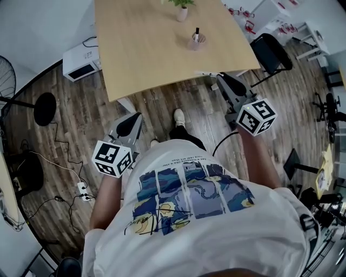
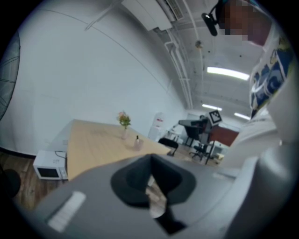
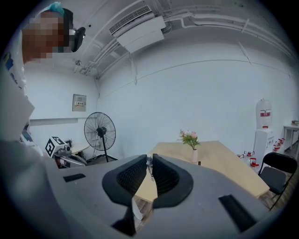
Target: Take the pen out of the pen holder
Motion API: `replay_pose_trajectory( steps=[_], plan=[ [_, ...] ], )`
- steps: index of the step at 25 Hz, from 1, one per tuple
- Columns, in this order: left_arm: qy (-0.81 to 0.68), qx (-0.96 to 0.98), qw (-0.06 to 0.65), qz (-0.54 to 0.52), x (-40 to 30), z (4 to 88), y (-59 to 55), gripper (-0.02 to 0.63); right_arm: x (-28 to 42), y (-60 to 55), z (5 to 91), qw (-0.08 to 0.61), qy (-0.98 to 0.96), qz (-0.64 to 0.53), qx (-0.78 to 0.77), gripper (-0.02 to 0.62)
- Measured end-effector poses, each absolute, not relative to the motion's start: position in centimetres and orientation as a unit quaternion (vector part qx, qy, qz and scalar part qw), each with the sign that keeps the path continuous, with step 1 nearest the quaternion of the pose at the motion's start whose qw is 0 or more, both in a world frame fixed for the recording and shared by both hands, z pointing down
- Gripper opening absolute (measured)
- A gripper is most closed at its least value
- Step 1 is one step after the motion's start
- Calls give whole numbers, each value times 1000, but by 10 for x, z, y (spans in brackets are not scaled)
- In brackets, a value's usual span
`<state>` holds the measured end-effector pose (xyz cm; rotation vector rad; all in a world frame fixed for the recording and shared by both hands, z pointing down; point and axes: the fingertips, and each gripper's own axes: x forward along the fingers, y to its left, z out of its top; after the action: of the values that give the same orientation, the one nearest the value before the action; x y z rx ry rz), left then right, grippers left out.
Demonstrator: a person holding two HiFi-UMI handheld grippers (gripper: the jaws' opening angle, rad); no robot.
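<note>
The pen holder (image 1: pixel 195 41), a small pale cup with a dark pen (image 1: pixel 197 33) standing in it, sits on the wooden table (image 1: pixel 146 48) ahead of me, near a vase of flowers (image 1: pixel 182 11). Both grippers hang well short of the table, over the floor. My left gripper (image 1: pixel 134 118) is shut with nothing in it, as is my right gripper (image 1: pixel 221 79). In the left gripper view the pen holder (image 2: pixel 138 144) shows far off beyond the shut left gripper (image 2: pixel 150 158). In the right gripper view the right gripper (image 3: pixel 150 161) has its pads nearly touching, and the vase (image 3: pixel 194 155) stands beyond.
A white microwave (image 1: pixel 80 62) sits on the floor left of the table. A standing fan (image 1: pixel 7 81) and its round base (image 1: pixel 44 108) are further left, with cables and a power strip (image 1: pixel 82 190). A black chair (image 1: pixel 273 51) stands right of the table.
</note>
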<state>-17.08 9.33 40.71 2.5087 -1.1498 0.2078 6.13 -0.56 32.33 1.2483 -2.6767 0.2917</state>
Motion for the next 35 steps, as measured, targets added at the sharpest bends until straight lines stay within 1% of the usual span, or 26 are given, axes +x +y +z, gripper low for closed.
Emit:
replay_pose_trajectory(
  steps=[13, 35],
  plan=[
    [-412, 888, 189, 75, -175, 411, 96, 8, 55, -4, 325, 89, -901, 99, 413, 34],
    [-401, 890, 201, 82, -154, 420, 77, 8, 79, -23, 339, 95, -896, 113, 419, 32]
  ],
)
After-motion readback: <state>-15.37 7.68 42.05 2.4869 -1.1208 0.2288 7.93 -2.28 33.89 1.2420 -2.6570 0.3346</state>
